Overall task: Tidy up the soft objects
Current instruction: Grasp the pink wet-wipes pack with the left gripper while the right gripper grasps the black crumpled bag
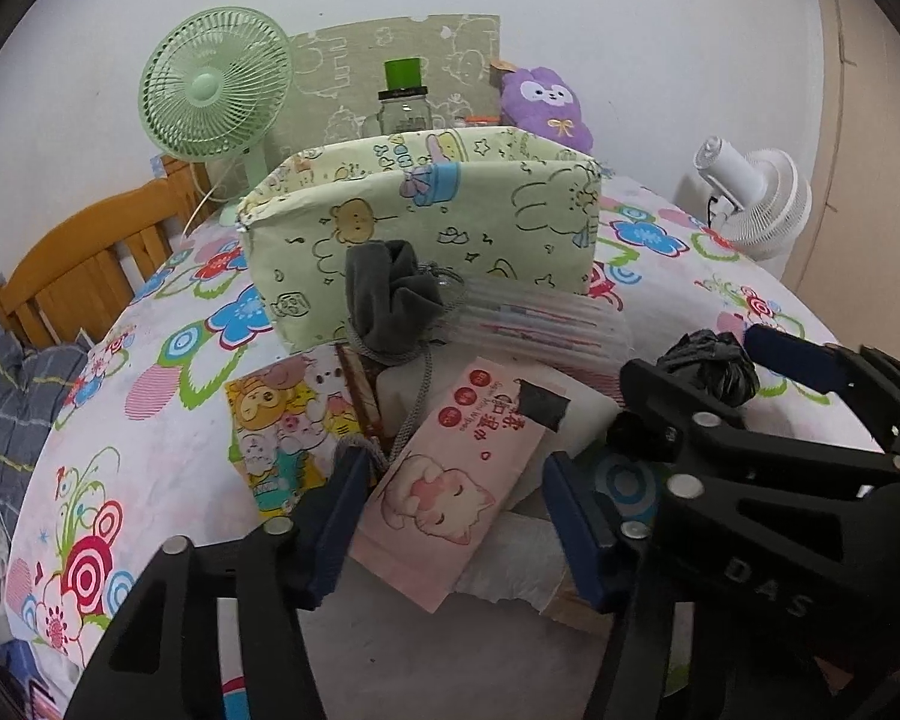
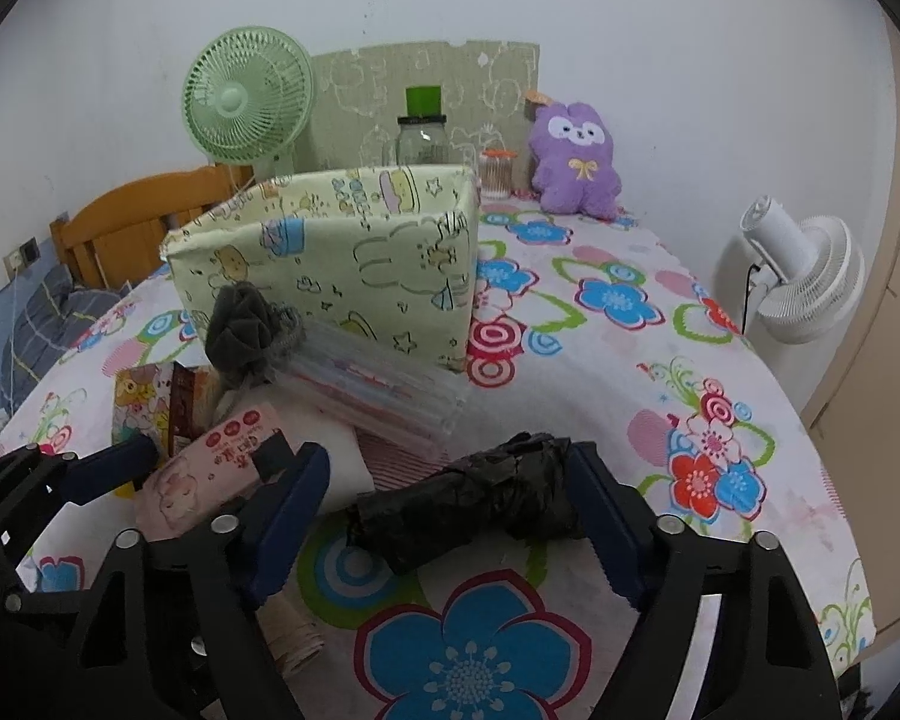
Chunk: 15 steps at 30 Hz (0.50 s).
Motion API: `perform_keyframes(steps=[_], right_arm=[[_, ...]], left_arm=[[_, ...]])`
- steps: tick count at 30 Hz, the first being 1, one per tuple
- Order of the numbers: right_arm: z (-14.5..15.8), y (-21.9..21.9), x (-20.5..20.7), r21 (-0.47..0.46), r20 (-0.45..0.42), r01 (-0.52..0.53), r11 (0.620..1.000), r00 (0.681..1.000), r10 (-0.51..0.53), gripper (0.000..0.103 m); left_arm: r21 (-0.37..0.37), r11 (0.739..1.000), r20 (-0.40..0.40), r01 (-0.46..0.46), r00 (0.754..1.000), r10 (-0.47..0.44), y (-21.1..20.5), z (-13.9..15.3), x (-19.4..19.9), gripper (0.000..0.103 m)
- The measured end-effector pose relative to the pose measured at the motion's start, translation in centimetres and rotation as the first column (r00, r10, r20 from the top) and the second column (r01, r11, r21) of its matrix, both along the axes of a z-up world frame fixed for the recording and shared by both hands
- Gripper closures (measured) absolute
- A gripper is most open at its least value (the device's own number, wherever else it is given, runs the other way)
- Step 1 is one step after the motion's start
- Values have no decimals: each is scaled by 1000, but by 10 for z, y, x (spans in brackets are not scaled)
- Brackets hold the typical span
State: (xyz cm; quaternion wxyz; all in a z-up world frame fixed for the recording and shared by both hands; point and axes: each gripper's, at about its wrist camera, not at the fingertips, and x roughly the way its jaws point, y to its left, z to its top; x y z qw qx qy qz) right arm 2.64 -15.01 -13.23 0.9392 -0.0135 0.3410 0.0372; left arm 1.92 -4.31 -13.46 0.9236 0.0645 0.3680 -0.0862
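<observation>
Both tongs straddle items: left [image 1: 456,516] wipes pack [image 1: 444,498], right [image 2: 450,516] black bag [image 2: 468,510].

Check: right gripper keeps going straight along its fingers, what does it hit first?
Probably the crumpled black plastic bag roll, already lying between the right gripper fingers on the flowered cloth; depth unclear.

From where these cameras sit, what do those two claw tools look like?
Both are matte black plastic frames with silver round rivets and cut-out slots. Each of the left gripper and right gripper carries two dark blue, ridged finger pads. One frame bears raised letters, D A S.
</observation>
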Motion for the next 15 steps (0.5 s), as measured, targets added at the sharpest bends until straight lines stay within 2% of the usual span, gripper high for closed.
perform_keyframes(steps=[7,15], right_arm=[[-9,-4,7,19,-32,10,1000,999,-10,32],[-12,-6,8,15,-38,18,1000,999,-18,50]], left_arm=[[20,1000,-7,13,1000,-13,-5,-4,5,53],[18,1000,-29,25,999,-24,-11,-8,7,55]])
